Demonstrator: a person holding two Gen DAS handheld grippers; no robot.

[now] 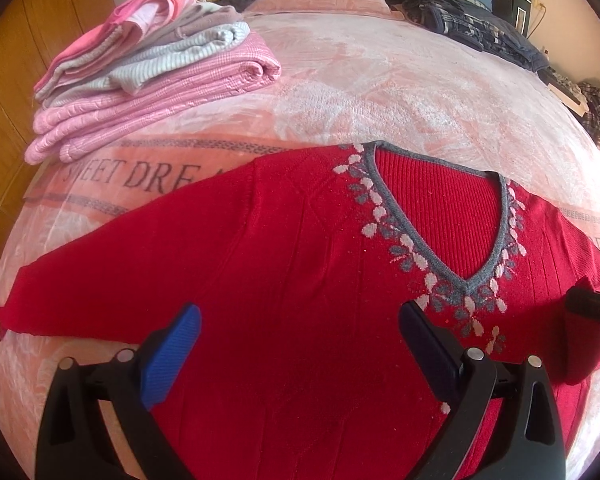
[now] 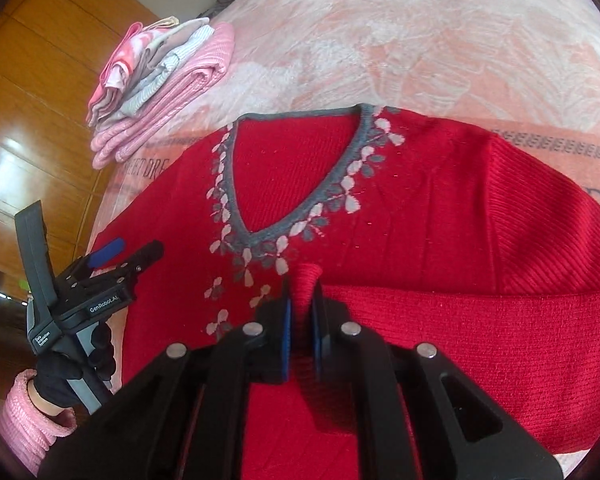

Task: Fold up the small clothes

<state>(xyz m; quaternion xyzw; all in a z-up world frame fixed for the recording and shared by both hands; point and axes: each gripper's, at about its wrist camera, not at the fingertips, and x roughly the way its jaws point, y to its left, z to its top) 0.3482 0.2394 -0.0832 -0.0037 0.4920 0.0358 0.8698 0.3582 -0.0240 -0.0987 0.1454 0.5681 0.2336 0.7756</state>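
Red V-neck sweater (image 1: 300,240) lies front-up on a bed (image 1: 400,80) covered by a pink blanket lettered "SWEET DRE…", its grey collar (image 1: 404,224) edged with white and grey leaf motifs. One sleeve (image 1: 100,276) stretches flat toward the bed's left edge; the other sleeve (image 2: 460,320) is folded across the body. The right tool (image 2: 300,300) is clamped on the cuff (image 2: 306,280) of that folded sleeve, its blue-padded fingers pressed against the fabric just below the collar's point. The left tool (image 1: 300,320) hangs over the sweater's chest with its fingers spread wide, holding nothing. In the right wrist view, a gloved hand (image 2: 76,364) with a pink knit sleeve grips the left tool's handle. A stack of folded pink, grey and striped clothes (image 1: 140,68) sits near the bed's far left corner, well apart from the sweater.
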